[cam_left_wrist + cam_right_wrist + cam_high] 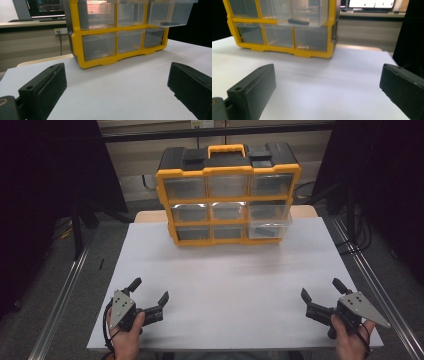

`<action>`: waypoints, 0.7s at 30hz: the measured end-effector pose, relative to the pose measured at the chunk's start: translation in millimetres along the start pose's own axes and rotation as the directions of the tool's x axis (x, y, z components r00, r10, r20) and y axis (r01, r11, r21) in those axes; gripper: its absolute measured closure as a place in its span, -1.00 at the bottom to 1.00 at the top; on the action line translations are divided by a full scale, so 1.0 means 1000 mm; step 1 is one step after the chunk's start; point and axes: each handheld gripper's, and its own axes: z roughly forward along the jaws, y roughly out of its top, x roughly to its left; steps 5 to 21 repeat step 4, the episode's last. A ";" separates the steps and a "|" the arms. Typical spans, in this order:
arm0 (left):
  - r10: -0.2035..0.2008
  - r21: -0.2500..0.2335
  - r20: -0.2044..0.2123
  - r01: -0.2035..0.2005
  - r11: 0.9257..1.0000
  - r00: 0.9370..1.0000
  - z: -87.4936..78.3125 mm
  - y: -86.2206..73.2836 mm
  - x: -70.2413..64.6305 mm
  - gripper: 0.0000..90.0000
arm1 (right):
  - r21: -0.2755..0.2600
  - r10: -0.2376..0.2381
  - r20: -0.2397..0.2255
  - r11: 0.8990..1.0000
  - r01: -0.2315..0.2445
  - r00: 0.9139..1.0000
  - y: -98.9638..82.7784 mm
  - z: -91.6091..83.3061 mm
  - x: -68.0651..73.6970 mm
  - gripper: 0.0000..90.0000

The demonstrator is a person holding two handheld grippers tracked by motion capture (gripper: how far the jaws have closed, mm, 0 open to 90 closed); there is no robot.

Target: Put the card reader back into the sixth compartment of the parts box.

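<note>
A yellow and black organiser (227, 195) with clear drawers stands upright at the far middle of the white table (230, 280). Its middle-right drawer (269, 220) is pulled out and holds a small dark object (266, 231). That drawer (170, 13) and dark object (170, 24) appear in the left gripper view, and the object (298, 22) also in the right gripper view. My left gripper (149, 290) is open near the front left corner, nothing between its jaws. My right gripper (320, 287) is open near the front right corner, also holding nothing.
Metal rails (60, 305) run along both sides of the table. A monitor (45, 8) sits on a counter behind the organiser (117, 32). The wide stretch of table between the grippers and the organiser (284, 27) is bare white surface.
</note>
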 end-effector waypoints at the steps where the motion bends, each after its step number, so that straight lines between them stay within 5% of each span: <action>1: 0.004 -0.003 -0.002 -0.004 1.000 1.000 0.000 0.000 0.001 -0.95 | 0.006 0.004 -0.006 1.000 -0.003 1.000 -0.002 0.001 -0.001 -1.00; 21: -0.004 -0.004 -0.006 0.004 1.000 1.000 0.001 -0.001 0.003 -0.96 | 0.001 0.022 -0.021 1.000 -0.022 1.000 -0.004 0.005 -0.003 -0.98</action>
